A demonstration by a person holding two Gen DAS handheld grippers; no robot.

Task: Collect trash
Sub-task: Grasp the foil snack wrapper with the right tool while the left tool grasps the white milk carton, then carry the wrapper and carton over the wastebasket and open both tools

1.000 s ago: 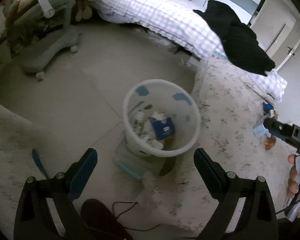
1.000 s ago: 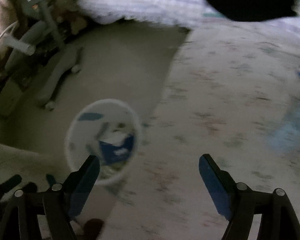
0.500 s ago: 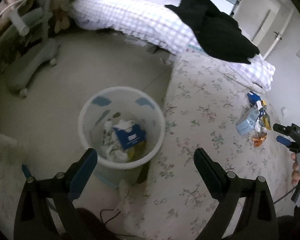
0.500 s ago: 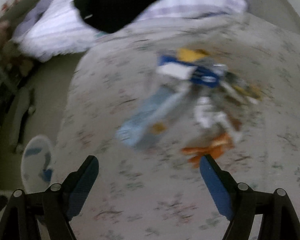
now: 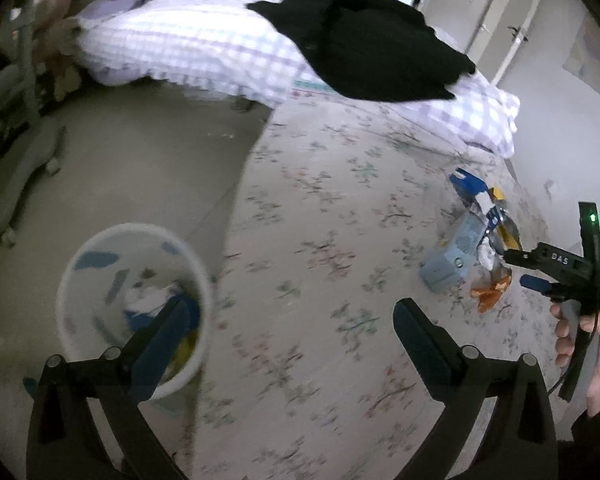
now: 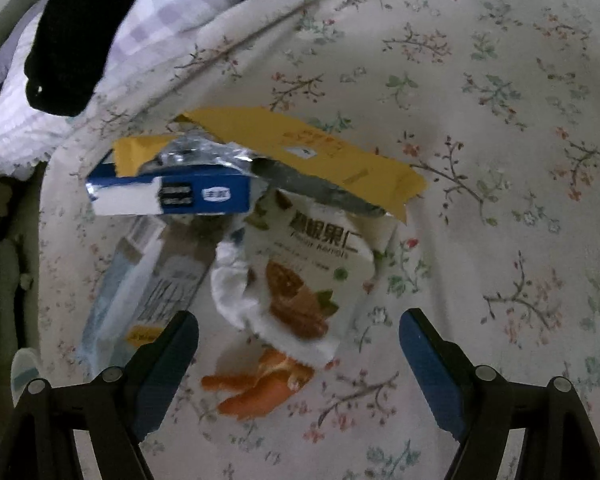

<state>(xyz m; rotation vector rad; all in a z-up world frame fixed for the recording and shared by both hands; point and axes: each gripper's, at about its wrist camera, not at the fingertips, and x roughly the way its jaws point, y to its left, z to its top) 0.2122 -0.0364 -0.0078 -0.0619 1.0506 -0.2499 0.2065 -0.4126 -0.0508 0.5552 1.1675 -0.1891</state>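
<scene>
Left gripper (image 5: 290,320) gapes empty above the round white plastic bin (image 5: 134,308); only the right view shows the cream nut pouch (image 6: 312,276) under that wide-open right gripper (image 6: 299,340).

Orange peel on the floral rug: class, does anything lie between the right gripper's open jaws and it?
Nothing visible does. The orange peel lies on the floral rug, just ahead of the right gripper, at the near edge of the trash pile; the white snack pouch lies beyond it.
</scene>
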